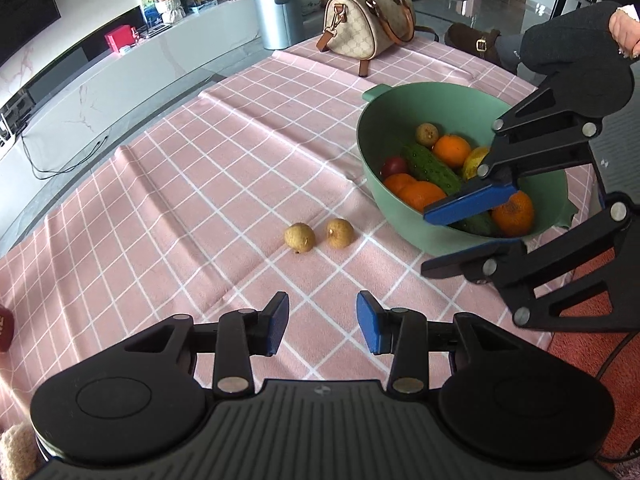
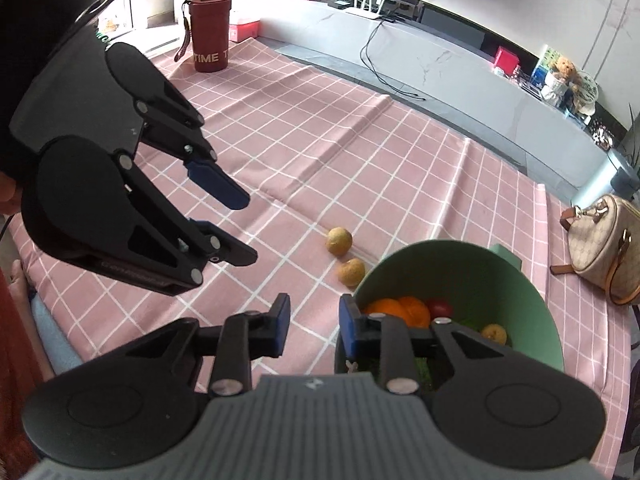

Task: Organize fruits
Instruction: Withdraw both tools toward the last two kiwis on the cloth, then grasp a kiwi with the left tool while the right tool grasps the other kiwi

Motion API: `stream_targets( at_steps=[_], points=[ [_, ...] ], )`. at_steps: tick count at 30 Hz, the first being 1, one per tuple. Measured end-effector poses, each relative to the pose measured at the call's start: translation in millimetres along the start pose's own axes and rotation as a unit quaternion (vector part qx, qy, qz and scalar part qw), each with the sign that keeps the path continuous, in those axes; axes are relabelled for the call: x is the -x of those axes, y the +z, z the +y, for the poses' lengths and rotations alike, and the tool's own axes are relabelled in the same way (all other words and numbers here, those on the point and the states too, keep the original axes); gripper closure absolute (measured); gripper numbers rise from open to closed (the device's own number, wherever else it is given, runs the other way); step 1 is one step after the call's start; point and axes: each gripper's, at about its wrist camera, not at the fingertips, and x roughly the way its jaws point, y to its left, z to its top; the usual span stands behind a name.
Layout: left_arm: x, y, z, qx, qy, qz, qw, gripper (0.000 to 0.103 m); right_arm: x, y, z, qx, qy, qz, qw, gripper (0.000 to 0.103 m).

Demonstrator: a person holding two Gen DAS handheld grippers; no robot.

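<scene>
Two small tan longans point(image 1: 299, 237) point(image 1: 339, 233) lie side by side on the pink checked tablecloth point(image 1: 200, 200), left of a green bowl point(image 1: 384, 160). The bowl holds oranges point(image 1: 451, 150), a cucumber point(image 1: 430, 168), a red fruit, a yellow fruit and one longan point(image 1: 427, 134). My left gripper point(image 1: 322, 328) is open and empty, just short of the two longans. My right gripper point(image 1: 426, 240) is open and empty, hanging over the bowl's near rim. In the right wrist view, the longans point(image 2: 339, 241) point(image 2: 351, 272) lie beyond the right gripper point(image 2: 314, 326), beside the bowl point(image 2: 520, 280); the left gripper point(image 2: 248, 228) hovers at left.
A beige handbag point(image 1: 368, 20) stands at the table's far end. A red flask point(image 2: 210, 32) stands on the far corner in the right wrist view. A grey bin point(image 1: 276, 12) and a low white TV bench point(image 1: 100, 80) are beyond the table.
</scene>
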Motion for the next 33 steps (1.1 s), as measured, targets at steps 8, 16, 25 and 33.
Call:
stream_targets(
  at_steps=[8, 16, 25, 33],
  points=[
    [-31.5, 11.5, 18.7, -0.002, -0.017, -0.013, 0.9998, 0.056, -21.4, 25.4, -14.9, 0.085, 0.032, 0.024, 0.996, 0.081],
    [-70.9, 19.9, 28.9, -0.025, -0.031, -0.004, 0.9992, 0.056, -49.6, 52.9, -45.4, 0.124, 0.065, 0.063, 0.988, 0.080],
    [-92.2, 26.1, 32.1, -0.050, -0.056, -0.006, 0.9972, 0.065, -80.6, 65.7, -49.8, 0.185, 0.109, 0.124, 0.969, 0.080],
    [-85.9, 19.8, 35.5, -0.053, -0.062, -0.001, 0.9967, 0.073, -104.3, 68.3, -44.1, 0.208, 0.131, 0.168, 0.955, 0.080]
  ],
)
